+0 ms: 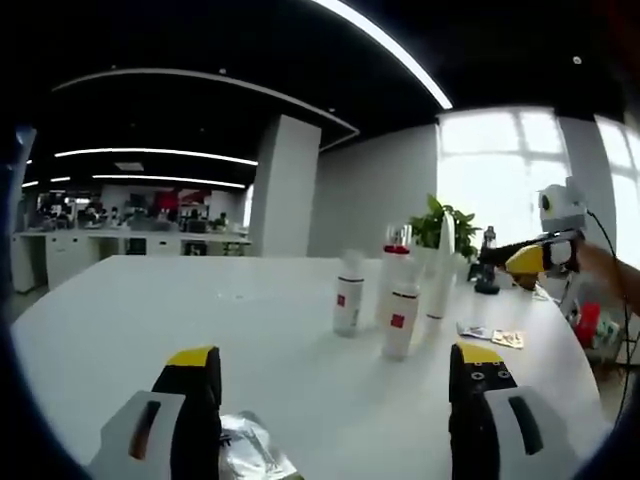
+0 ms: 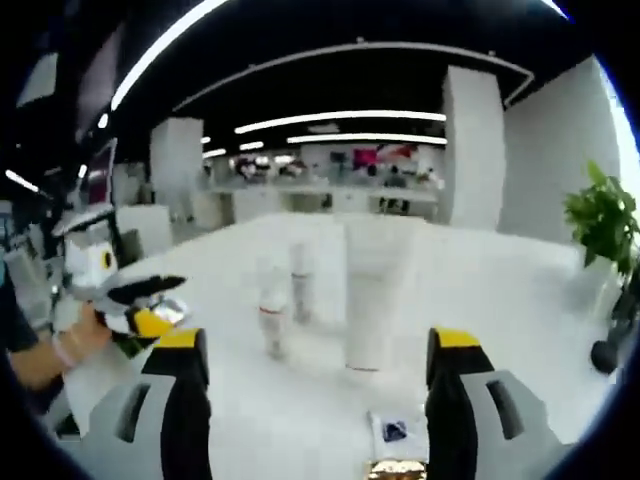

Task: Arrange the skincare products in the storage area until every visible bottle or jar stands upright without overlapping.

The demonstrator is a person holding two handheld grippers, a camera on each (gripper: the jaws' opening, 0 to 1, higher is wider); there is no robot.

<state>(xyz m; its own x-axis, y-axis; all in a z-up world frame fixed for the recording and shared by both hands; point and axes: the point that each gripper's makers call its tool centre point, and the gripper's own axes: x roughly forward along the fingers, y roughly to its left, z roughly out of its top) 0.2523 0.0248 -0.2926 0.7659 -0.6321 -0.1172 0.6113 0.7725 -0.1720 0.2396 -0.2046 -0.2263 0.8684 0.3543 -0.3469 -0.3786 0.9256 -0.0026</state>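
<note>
Item: skincare bottles [image 1: 400, 315], upright, right of centre on white table [image 1: 150, 320] in left gripper view; left gripper [image 1: 335, 385] spread, empty, crinkled packet [image 1: 245, 445] at lower left; right gripper [image 2: 315, 375] spread, empty, facing tall tube [image 2: 368, 300]; step approx. checking/approach; next calls for picking any non-upright item
</note>
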